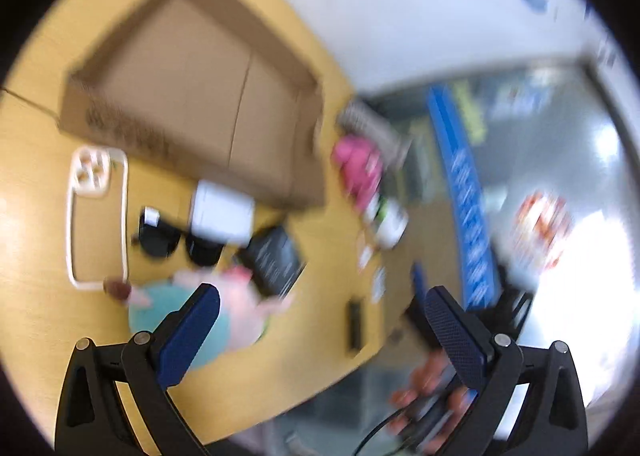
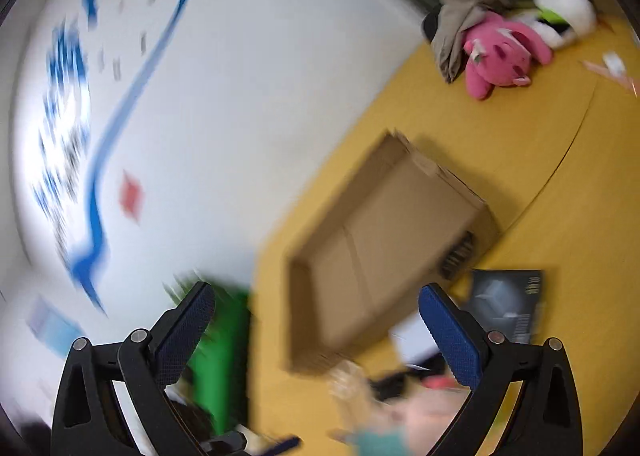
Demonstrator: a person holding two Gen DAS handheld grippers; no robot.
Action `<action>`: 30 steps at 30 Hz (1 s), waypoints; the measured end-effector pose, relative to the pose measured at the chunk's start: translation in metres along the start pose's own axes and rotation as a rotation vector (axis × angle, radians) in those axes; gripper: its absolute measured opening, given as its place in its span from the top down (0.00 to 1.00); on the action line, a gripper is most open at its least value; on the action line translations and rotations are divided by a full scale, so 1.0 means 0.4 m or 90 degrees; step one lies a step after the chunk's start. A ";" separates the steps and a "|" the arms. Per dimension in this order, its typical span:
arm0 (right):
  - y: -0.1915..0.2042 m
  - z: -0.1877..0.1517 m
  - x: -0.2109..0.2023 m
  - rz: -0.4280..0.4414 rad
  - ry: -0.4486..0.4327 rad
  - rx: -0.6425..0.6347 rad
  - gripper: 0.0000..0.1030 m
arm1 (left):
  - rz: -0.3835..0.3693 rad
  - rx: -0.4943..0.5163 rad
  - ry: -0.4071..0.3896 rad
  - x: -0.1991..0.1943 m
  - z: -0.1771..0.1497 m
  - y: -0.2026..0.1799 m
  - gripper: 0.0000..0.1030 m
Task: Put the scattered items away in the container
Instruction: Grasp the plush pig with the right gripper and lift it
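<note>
The cardboard box (image 1: 208,96) was seen lying open and bare on the yellow table (image 1: 36,192), with nothing visible on its floor from either wrist view; by that evidence, the tidying was judged not to have begun. Every scattered item was found outside it. Along the box's near wall a clear phone case (image 1: 98,216), a pair of dark sunglasses (image 1: 176,242), a white box (image 1: 222,214) and a black booklet (image 1: 274,258) were spread close together, the white box touching or just beside the cardboard wall. Nearer the camera a pale pink soft toy (image 1: 244,308) was seen resting on a teal round object (image 1: 160,308), too blurred to be named. A bright pink plush (image 2: 502,56), a grey-brown cloth (image 2: 456,24) and a white-and-green object (image 2: 568,12) were grouped well apart from the box near the table's far edge; whether these belonged to the job could not be told.

The left gripper (image 1: 320,320) was held with its jaws spread wide and nothing between them, above the near cluster. The right gripper (image 2: 316,328) was likewise spread and empty, pointed over the box. Both views were smeared by motion.
</note>
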State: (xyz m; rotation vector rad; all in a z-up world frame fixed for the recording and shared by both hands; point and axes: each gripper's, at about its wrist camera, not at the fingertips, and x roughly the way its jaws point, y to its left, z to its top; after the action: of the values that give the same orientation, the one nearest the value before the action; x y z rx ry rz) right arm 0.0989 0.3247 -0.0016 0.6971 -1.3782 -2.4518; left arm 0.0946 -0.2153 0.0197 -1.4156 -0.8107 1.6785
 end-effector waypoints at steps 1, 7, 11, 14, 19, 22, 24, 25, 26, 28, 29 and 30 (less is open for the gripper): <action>0.019 0.007 -0.009 0.011 -0.011 -0.005 0.00 | -0.003 -0.011 -0.036 -0.043 0.024 -0.002 0.01; 0.182 0.064 -0.070 0.081 -0.014 -0.197 0.00 | 0.182 0.013 -0.236 -0.317 0.107 0.004 0.01; 0.227 0.094 -0.115 0.016 -0.058 -0.323 0.00 | 0.346 0.148 -0.219 -0.363 0.099 -0.075 0.01; 0.257 0.010 -0.043 -0.162 0.082 -0.582 0.00 | 0.540 0.293 -0.123 -0.276 0.058 -0.129 0.01; 0.115 -0.303 0.085 -0.316 0.436 -0.906 0.00 | 0.629 0.399 0.102 -0.029 -0.067 -0.048 0.01; 0.016 -0.384 0.110 -0.289 0.522 -0.813 0.00 | 0.480 0.282 0.211 0.050 -0.102 0.061 0.01; -0.032 -0.385 0.139 -0.291 0.534 -0.734 0.00 | 0.392 0.206 0.243 0.101 -0.121 0.110 0.01; -0.049 -0.382 0.148 -0.284 0.531 -0.706 0.01 | 0.373 0.186 0.253 0.121 -0.125 0.129 0.01; -0.064 -0.381 0.158 -0.267 0.530 -0.685 0.01 | 0.365 0.177 0.262 0.145 -0.128 0.149 0.01; -0.083 -0.388 0.175 -0.236 0.535 -0.679 0.01 | 0.348 0.164 0.286 0.192 -0.136 0.180 0.01; -0.090 -0.398 0.189 -0.218 0.545 -0.693 0.01 | 0.335 0.154 0.301 0.216 -0.141 0.197 0.01; -0.094 -0.409 0.198 -0.204 0.557 -0.713 0.02 | 0.326 0.143 0.311 0.231 -0.152 0.214 0.01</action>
State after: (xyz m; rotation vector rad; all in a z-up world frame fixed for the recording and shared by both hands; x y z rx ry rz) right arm 0.1161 0.1902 -0.1285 1.3977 0.4317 -2.1222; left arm 0.1340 -0.1778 -0.1093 -1.8613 0.0200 1.6040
